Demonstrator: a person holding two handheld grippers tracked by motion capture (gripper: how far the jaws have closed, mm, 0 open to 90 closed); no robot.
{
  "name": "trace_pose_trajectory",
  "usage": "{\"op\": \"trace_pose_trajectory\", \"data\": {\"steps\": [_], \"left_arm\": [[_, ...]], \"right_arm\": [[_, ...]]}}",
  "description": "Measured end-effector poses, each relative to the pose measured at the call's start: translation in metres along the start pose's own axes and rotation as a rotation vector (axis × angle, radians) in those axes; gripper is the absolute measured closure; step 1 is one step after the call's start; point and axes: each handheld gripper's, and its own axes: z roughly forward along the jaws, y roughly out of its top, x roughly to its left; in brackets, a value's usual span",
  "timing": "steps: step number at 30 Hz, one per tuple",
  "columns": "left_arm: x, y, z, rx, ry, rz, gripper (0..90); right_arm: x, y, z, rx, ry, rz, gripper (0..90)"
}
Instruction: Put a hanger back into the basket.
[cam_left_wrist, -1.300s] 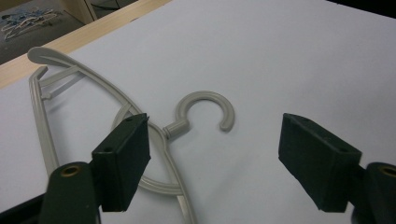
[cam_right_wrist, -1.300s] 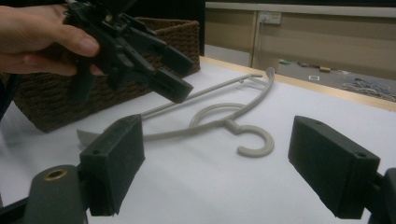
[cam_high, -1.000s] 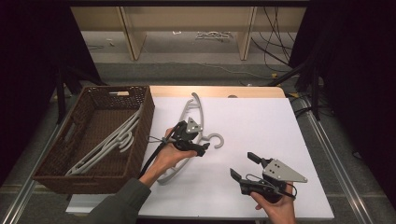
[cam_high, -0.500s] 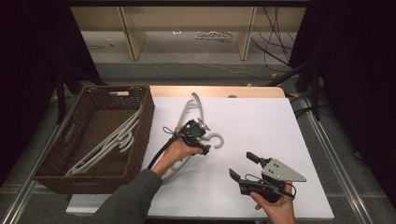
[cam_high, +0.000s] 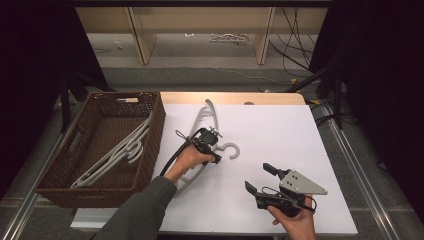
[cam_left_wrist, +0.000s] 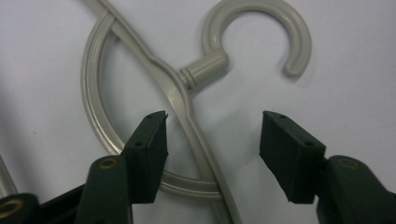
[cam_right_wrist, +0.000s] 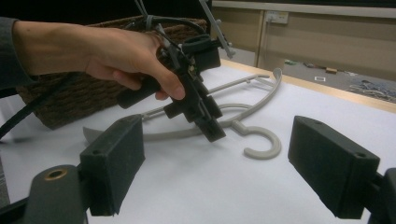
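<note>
Grey plastic hanger (cam_high: 207, 137) lay flat on the white worktop (cam_high: 280, 135), just right of the wicker basket (cam_high: 150, 130), hook toward the person's right. Left gripper (cam_left_wrist: 212, 135) was poised over the hanger's neck, jaws just closing but not yet on it: the thin arm ran between them, pads clear on both sides. Right gripper (cam_high: 259, 179) was held low near the front edge, well apart from the hanger, jaws spread wide with nothing between. More hangers (cam_high: 117, 152) lay in the basket.
</note>
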Motion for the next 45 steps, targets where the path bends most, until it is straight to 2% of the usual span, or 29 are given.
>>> {"op": "trace_pose_trajectory", "data": {"steps": [2, 4, 5, 8, 10, 14, 16, 18, 20, 23, 27, 31, 33, 37, 45], "left_arm": [[0.002, 0.0, 0.001, 0.007, -0.014, -0.018, 48.4], [0.002, 0.001, 0.0, 0.023, -0.007, -0.004, 51.5], [0.001, 0.002, 0.001, 0.025, -0.007, -0.015, 53.0], [0.003, 0.007, 0.0, 0.076, -0.004, 0.009, 55.4], [0.003, 0.008, 0.0, 0.079, -0.003, 0.008, 57.2], [0.005, 0.009, -0.002, 0.111, -0.009, 0.017, 63.6], [0.007, 0.009, -0.002, 0.115, -0.015, 0.01, 67.0], [0.006, 0.011, -0.001, 0.127, -0.006, 0.03, 67.6], [0.004, 0.013, -0.001, 0.142, -0.001, 0.023, 67.6], [0.007, 0.014, 0.0, 0.152, -0.017, 0.009, 67.5], [0.008, 0.017, 0.001, 0.17, -0.028, 0.02, 67.4], [0.005, 0.02, 0.001, 0.185, -0.009, 0.075, 68.8], [0.004, 0.02, 0.001, 0.189, -0.005, 0.084, 69.0], [0.007, 0.02, 0.001, 0.19, -0.025, 0.074, 69.4], [0.007, 0.022, 0.001, 0.198, -0.027, 0.082, 72.3]], "right_arm": [[0.0, 0.0, 0.0, -0.005, 0.001, 0.007, 19.5], [0.001, 0.0, 0.0, -0.004, 0.007, 0.004, 19.5], [0.001, 0.0, 0.0, 0.0, 0.01, 0.005, 19.5], [0.001, 0.001, 0.0, -0.006, 0.005, -0.001, 19.6], [0.001, 0.001, -0.001, 0.012, 0.001, -0.007, 19.6], [0.001, 0.001, 0.001, -0.001, 0.006, 0.002, 19.6], [0.001, 0.001, -0.001, 0.015, 0.001, -0.006, 19.6], [0.001, 0.001, 0.0, 0.008, 0.001, -0.007, 19.8], [0.001, 0.001, 0.001, 0.008, 0.004, -0.005, 19.9], [0.002, 0.0, 0.001, 0.007, 0.004, -0.006, 19.8], [0.002, 0.001, 0.0, 0.018, 0.008, -0.007, 19.9], [0.002, 0.001, 0.001, 0.015, 0.008, -0.005, 19.9], [0.002, 0.001, 0.001, 0.017, 0.009, -0.006, 20.0], [0.002, 0.0, 0.001, 0.02, 0.016, -0.002, 20.1], [0.002, 0.0, 0.001, 0.022, 0.015, -0.004, 20.1]]}}
